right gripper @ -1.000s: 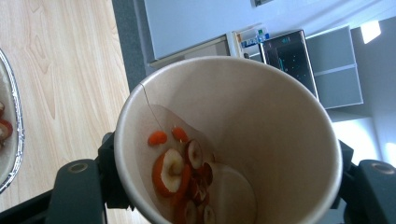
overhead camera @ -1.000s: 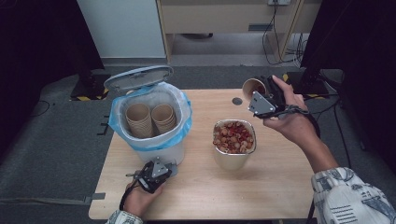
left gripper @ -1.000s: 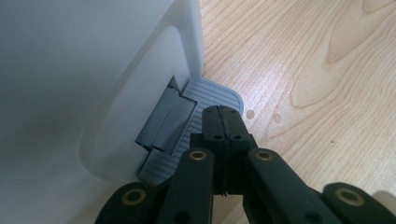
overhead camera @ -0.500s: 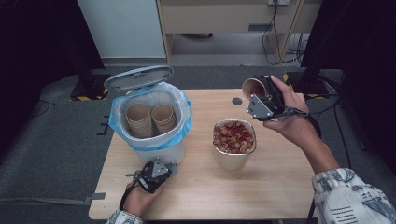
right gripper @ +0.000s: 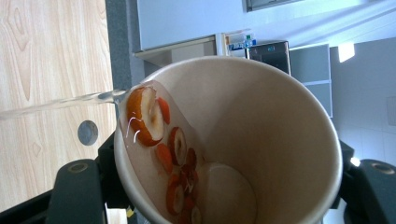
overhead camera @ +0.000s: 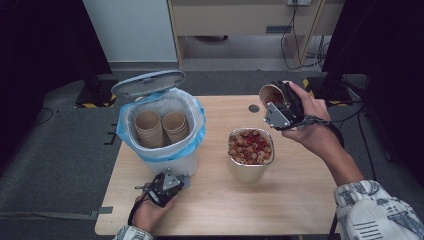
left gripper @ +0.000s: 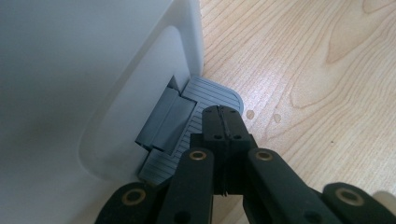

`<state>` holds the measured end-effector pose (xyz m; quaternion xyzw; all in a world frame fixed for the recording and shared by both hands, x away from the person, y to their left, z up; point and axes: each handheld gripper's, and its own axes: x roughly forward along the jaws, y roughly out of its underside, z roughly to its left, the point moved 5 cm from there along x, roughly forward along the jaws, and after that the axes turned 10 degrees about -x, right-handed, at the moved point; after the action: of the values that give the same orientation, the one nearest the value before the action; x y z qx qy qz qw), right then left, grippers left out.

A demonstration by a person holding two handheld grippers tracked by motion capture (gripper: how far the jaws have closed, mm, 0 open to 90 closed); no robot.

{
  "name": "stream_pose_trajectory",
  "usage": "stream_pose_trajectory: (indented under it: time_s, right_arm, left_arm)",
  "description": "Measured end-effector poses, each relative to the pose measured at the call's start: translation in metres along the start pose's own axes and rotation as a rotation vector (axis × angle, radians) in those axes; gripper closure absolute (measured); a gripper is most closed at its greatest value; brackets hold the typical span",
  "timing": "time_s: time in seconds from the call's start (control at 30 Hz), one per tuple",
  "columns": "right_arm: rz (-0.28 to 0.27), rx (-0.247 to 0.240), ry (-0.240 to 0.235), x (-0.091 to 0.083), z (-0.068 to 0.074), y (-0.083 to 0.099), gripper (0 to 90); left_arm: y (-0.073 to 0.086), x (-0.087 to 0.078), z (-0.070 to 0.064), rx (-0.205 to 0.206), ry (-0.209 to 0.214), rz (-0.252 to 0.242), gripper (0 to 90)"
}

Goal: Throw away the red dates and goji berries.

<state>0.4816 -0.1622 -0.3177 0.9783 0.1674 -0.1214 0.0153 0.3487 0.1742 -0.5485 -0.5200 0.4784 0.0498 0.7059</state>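
A paper cup (overhead camera: 272, 94) is gripped at its sides by the right gripper (overhead camera: 278, 102) and tipped sideways at the far right of the table (overhead camera: 210, 210), so that liquid and red fruit slices (right gripper: 152, 119) are being poured over its rim towards the metal container (overhead camera: 250, 156) below. The left gripper (left gripper: 223, 122), jaws closed and empty, is pressed on the grey pedal (left gripper: 212, 91) of the white bin (overhead camera: 162, 132), whose lid (overhead camera: 148, 83) is held open. Compared with the earlier frames the cup is tilted slightly further; next, emptying is to be completed and the cup carried left to the bin.

Tan paper cup (right gripper: 261, 140), red-orange fruit slices (right gripper: 144, 116)
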Motion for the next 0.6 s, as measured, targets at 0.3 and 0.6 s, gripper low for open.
stream_pose_trajectory:
  time_s: [0.3,0.6]
  right_arm:
    - [0.001,0.009,0.003,-0.0018,-0.0016,0.0023,28.2]
    - [0.015,-0.035,0.028,-0.0055,-0.0087,0.0000,28.3]
  left_arm:
    - [0.0000,-0.0001,0.0000,0.001,-0.001,0.002,89.9]
    - [0.0000,-0.0001,-0.0001,0.001,-0.002,0.001,89.9]
